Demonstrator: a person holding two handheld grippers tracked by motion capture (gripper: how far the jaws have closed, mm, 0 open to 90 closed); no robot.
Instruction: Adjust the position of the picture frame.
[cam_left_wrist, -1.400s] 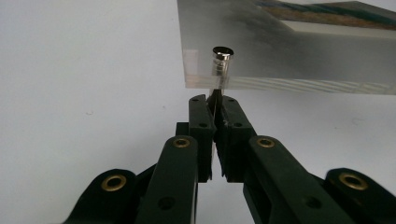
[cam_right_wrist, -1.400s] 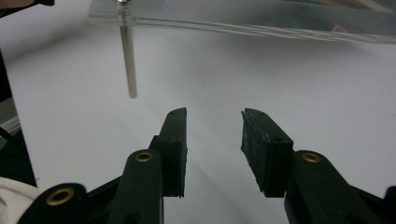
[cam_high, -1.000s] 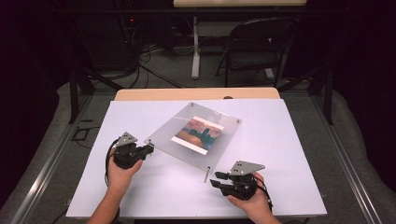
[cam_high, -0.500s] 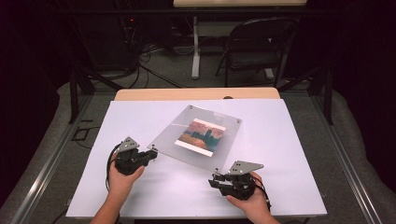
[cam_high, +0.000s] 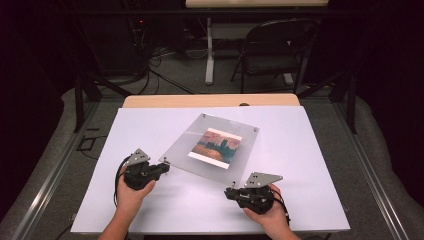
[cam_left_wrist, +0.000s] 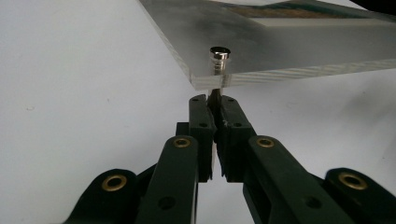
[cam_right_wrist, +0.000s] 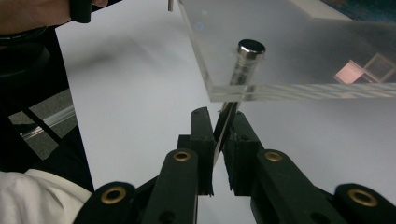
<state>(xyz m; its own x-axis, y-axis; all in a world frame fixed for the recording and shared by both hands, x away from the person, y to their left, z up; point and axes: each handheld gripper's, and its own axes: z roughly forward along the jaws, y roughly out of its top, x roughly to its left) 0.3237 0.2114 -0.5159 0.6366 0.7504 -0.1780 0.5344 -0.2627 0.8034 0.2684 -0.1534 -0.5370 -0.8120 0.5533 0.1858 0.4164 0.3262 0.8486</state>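
Observation:
A clear acrylic panel (cam_high: 180, 150) with a landscape print (cam_high: 215, 146) in it lies slanted on the white table (cam_high: 310, 190), standing on metal corner posts. My left gripper (cam_high: 165, 167) is at the panel's near-left corner. In the left gripper view it (cam_left_wrist: 213, 100) is shut on the post just under the panel's edge, below the silver cap (cam_left_wrist: 219, 52). My right gripper (cam_high: 228, 192) is at the near corner. Its jaws (cam_right_wrist: 219, 115) have just been closing and now pinch the thin post (cam_right_wrist: 229, 111) below the capped screw (cam_right_wrist: 251, 48).
Two more capped posts mark the panel's far corners (cam_high: 203, 115) (cam_high: 256, 129). A wooden strip (cam_high: 210, 100) borders the table's far edge. Beyond it are a folding chair (cam_high: 277, 50), cables on the floor and a dark surround. White tabletop lies open to the right.
The right gripper's jaws have closed on the post at the panel's near corner. The left gripper and its corner of the panel have drifted slightly toward the near edge.

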